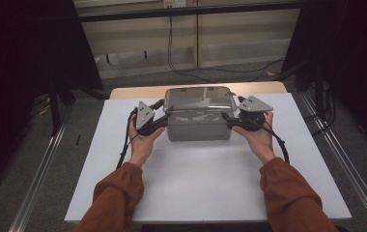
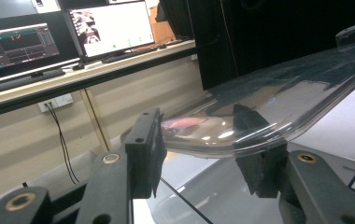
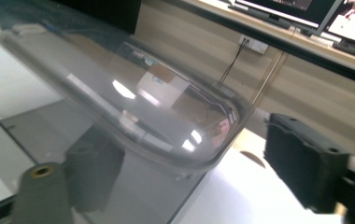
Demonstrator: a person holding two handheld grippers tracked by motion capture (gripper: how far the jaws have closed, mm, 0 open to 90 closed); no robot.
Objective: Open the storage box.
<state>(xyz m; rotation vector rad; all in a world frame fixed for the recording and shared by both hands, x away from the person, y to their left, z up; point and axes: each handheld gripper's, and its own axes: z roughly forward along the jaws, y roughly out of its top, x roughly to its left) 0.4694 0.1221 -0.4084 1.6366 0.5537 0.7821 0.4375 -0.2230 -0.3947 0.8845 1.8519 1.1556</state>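
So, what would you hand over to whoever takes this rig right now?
Left gripper: jaws straddle a corner of the clear lid; whether the pads press on it is unclear.
Right gripper: open, jaws either side of the lid's opposite corner, not clamped.
Grey container: mid-table on the white board, the lid over it, one at each end.
Done: both grippers brought to the lid.
Left: probably close the right jaws, then move the lid.

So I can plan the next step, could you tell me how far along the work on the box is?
Done: the left gripper clamps one corner of the clear plastic lid, which sits raised at that end above the grey rectangular plastic box. In hand: the right gripper straddles the opposite corner, jaws open. Left: gripping there, then probably moving the lid two-handed.
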